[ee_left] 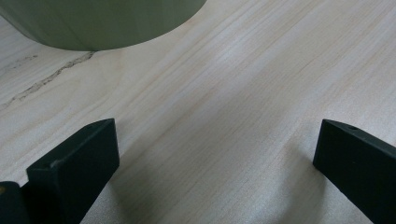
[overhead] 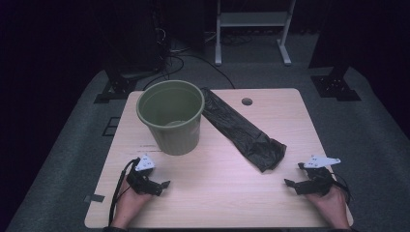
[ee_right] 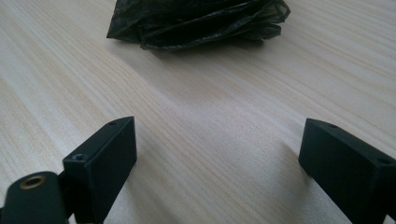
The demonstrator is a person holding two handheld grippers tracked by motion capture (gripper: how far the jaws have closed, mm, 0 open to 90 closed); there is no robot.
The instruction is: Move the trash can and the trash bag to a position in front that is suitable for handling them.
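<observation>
Right tool (overhead: 294, 178): jaws wide apart, nothing between them, resting low on the pale wooden table (overhead: 217, 193). Just ahead of it lies the crumpled black plastic bin bag (overhead: 244, 133), its bunched end nearest, its far end reaching the ribbed olive-green plastic bin (overhead: 170, 116). Left tool (overhead: 163, 185): also gaping and empty, bin just beyond. Judgement: bag is light, limp, slippery; pinch a thick fold at the near bunched end. Bin is light, rigid, could tip.

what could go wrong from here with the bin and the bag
The green bin stands empty and upright close ahead of the open left gripper; a careless reach might tip or shove it. The black bag lies crumpled flat on the table, so the open right gripper may pinch several layers or slip.
</observation>
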